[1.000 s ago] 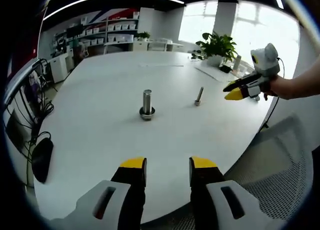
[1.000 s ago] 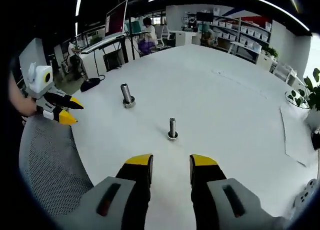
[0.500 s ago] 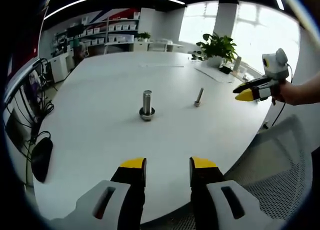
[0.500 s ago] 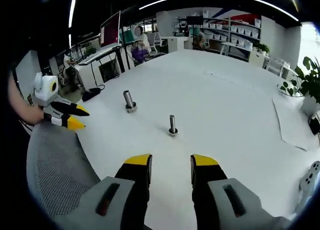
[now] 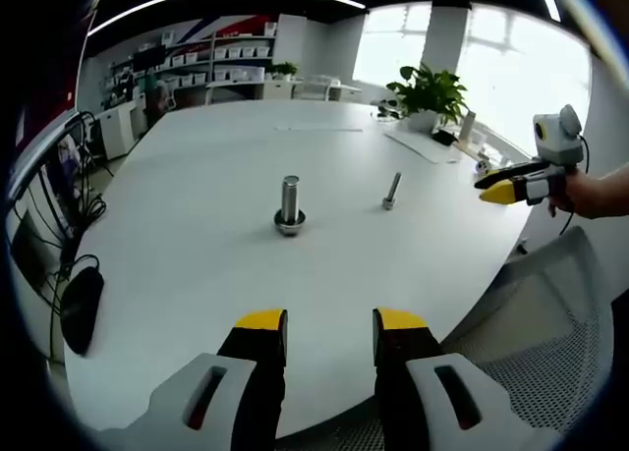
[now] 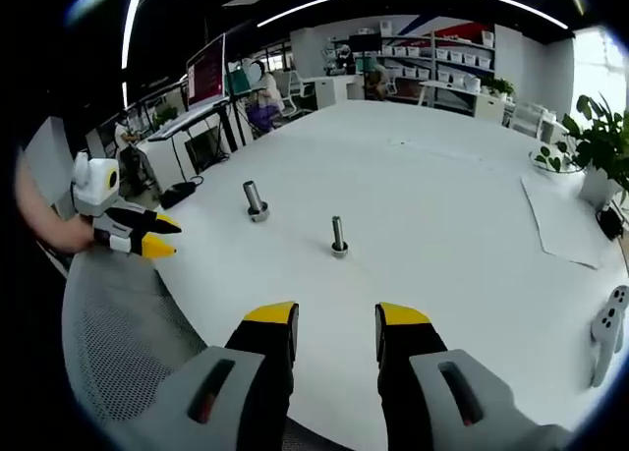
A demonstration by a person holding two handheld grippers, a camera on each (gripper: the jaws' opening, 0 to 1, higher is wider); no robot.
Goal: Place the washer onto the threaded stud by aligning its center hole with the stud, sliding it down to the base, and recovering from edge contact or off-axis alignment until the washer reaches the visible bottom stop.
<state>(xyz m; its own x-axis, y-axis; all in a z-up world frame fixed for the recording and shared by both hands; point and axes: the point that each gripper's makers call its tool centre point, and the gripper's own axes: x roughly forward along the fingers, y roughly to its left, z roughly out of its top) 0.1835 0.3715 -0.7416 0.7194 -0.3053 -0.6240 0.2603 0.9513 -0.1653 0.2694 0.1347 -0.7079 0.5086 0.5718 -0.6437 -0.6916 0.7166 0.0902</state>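
— What stands on the table (image 5: 197,264)?
— Two studs, well apart. In the left gripper view the stud (image 5: 289,204) with a washer (image 5: 289,222) at its base stands left of the bare stud (image 5: 391,191).
— And around it?
— A plant (image 5: 429,92) behind, a chair (image 5: 536,333) at the near right edge.

Bright daylight from windows (image 5: 511,63), glare there; sharp centre, fisheye-warped edges.
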